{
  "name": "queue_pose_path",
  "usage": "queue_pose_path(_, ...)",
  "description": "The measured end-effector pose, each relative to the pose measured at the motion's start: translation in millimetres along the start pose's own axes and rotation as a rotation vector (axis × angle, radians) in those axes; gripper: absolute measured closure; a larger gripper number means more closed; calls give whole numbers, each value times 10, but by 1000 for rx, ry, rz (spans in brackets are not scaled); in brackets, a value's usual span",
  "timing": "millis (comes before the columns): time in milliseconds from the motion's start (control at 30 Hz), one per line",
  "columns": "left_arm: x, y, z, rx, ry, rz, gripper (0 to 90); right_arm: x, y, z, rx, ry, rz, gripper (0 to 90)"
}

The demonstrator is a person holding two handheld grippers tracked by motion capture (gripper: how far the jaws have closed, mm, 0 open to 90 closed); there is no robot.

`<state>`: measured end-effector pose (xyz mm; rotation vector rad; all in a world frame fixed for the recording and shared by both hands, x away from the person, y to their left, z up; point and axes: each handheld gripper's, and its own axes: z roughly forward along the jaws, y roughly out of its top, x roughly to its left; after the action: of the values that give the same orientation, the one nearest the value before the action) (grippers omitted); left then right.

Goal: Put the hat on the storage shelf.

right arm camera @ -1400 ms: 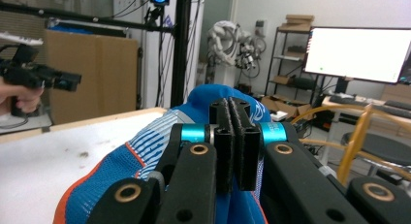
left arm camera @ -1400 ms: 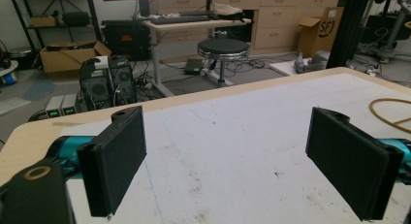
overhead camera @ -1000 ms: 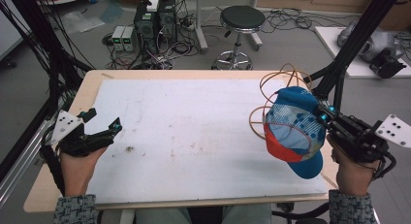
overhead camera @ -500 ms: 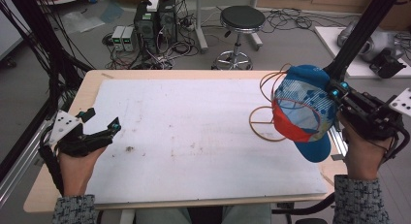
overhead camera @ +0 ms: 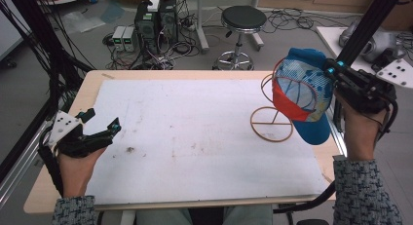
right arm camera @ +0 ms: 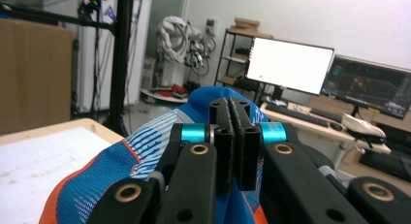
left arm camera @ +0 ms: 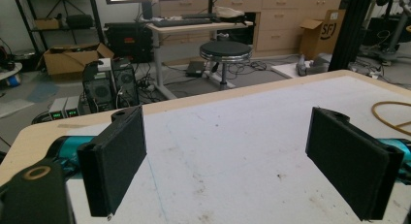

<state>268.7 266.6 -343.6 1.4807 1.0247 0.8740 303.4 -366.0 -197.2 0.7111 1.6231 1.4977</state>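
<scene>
- While my right gripper [overhead camera: 331, 71] pinches the blue mesh cap [overhead camera: 302, 96], its black jaws sit pressed flat together on the fabric, as the right gripper view shows.
- Soft and rounded, with a printed pale panel and an orange-red underside, the cap hangs in the air above the table's right edge, against a wire stand [overhead camera: 272, 115].
- That stand is thin tan wire: a flat ring lying on the sheet with a curved hoop rising from it.
- My left gripper [overhead camera: 104, 132] hovers low at the table's left, its jaws spread wide around nothing; the pads [left arm camera: 118, 161] are matte black and rectangular.
- A white, scuffed sheet [overhead camera: 195, 137] with small dark specks covers the pale wooden table [overhead camera: 92, 76].
- Beyond stand a round black stool [overhead camera: 243, 18], computer towers [overhead camera: 156, 20] and tangled cables on a grey floor.
</scene>
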Motion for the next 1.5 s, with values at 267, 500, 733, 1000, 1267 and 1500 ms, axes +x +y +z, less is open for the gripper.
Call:
queue_pose_path(267,2,-8,8,2,-2,-2,147,-93,-48,210,62,-48,-13,889)
queue_pose_path(500,-9,-14,22,7,-8,0,147,-171,-114,402,129,-61,-12,889)
queue_pose_path(733,-3,-18,24,10,-8,0,147,-212,-185,587,170,-34,-4,889)
queue_pose_path(1000,-3,-29,39,13,-11,-2,147,-216,-152,822,206,4,1,889)
queue_pose_path(1267,1,-30,37,12,-12,-6,147,-198,-121,1048,254,41,7,889)
queue_pose_path(1500,5,-30,37,12,-14,-5,148,-189,-206,1210,333,53,6,889)
